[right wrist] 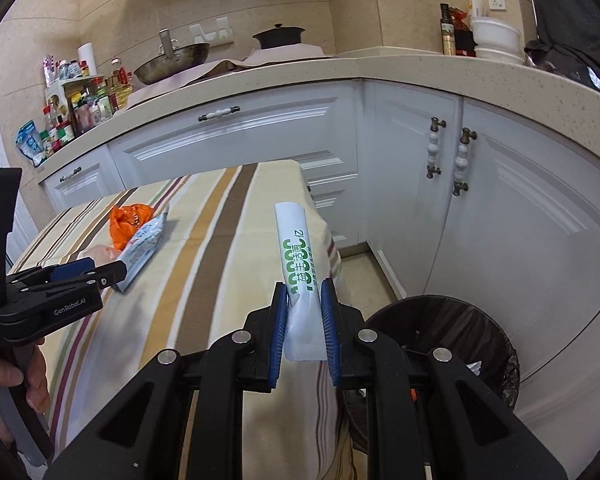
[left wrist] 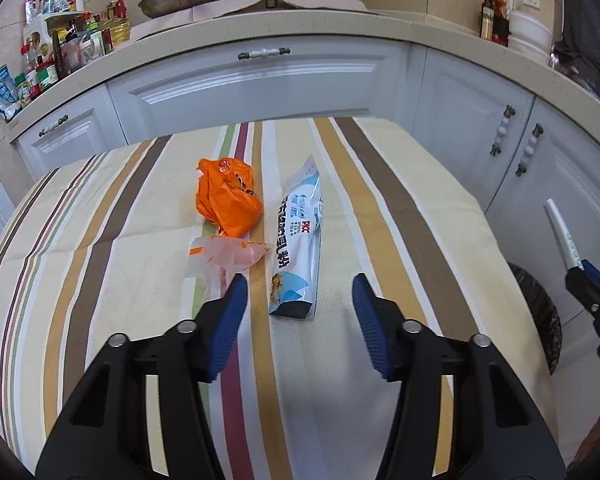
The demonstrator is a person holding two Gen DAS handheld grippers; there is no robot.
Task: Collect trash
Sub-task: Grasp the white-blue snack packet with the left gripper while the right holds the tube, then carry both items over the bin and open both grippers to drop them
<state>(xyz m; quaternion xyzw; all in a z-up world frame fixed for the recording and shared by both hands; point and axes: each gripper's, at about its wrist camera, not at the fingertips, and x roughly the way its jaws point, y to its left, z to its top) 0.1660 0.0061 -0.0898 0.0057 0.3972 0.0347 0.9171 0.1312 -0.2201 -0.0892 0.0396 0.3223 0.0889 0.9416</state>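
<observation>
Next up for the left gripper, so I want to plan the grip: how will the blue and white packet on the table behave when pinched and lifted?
The blue and white packet lies flat and looks empty, so probably very light. Its creased film will likely flop beyond the pads. Its surface looks glossy, so it may slip.

The light is bright and even, and shadows are soft. The white cupboard doors [right wrist: 512, 208] shine a little. Both pictures bend at the edges, and the corners go black. The striped cloth [right wrist: 204, 264] left of the right jaws looks smeared. Things beyond the left jaws look sharp.
</observation>
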